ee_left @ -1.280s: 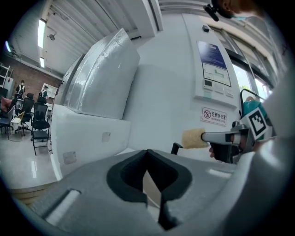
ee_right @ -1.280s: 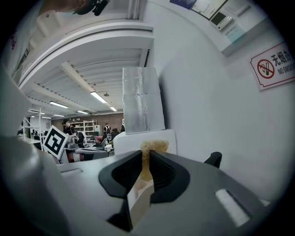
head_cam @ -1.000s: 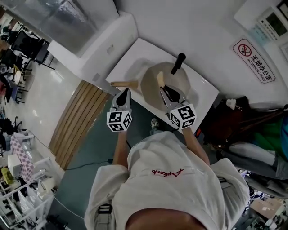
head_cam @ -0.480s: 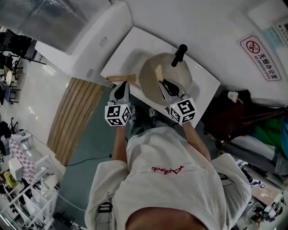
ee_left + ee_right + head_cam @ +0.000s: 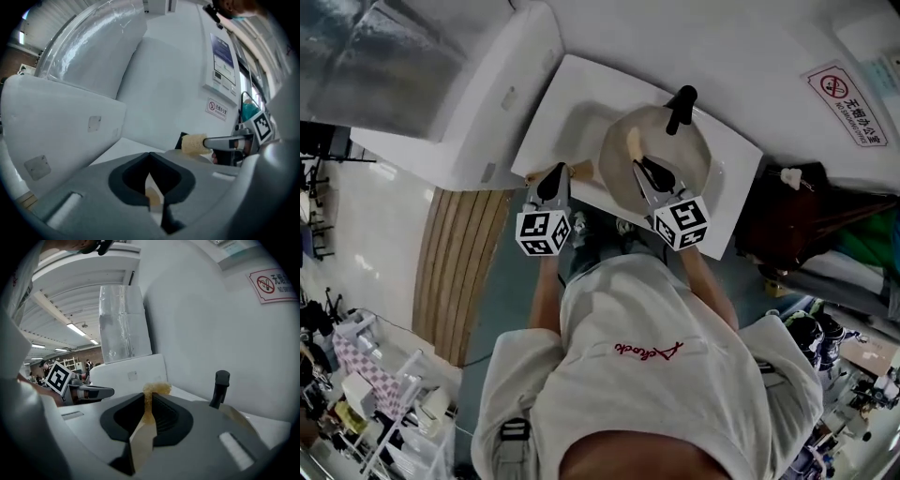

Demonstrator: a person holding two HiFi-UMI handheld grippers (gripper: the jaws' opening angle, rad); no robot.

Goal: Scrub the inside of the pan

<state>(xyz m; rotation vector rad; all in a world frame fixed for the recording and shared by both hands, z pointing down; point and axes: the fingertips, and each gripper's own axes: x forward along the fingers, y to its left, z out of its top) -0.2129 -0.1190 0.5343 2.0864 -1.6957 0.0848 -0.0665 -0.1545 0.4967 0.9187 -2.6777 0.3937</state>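
A round pan [image 5: 680, 159] with a pale inside and a black handle [image 5: 682, 105] sits on the white table [image 5: 572, 103]. My right gripper [image 5: 639, 167] reaches in over the pan's near rim, shut on a tan sponge [image 5: 631, 143] that lies against the pan's inside. In the right gripper view the sponge [image 5: 157, 389] sticks out past the closed jaws, with the pan handle [image 5: 220, 385] beyond. My left gripper [image 5: 555, 178] is shut and holds nothing, at the table's near edge beside a wooden piece [image 5: 579, 171]. The left gripper view shows the right gripper's sponge [image 5: 193, 144].
A big white slanted housing [image 5: 478, 103] stands against the table's left side. Wooden slats [image 5: 450, 272] lie on the floor below it. Dark bags [image 5: 806, 225] crowd the right. A no-smoking sign [image 5: 848, 98] hangs on the wall behind.
The head view has swung, so the table sits higher and more to the right. The left gripper has come up to the table's near edge. The right gripper stays in the pan with the sponge.
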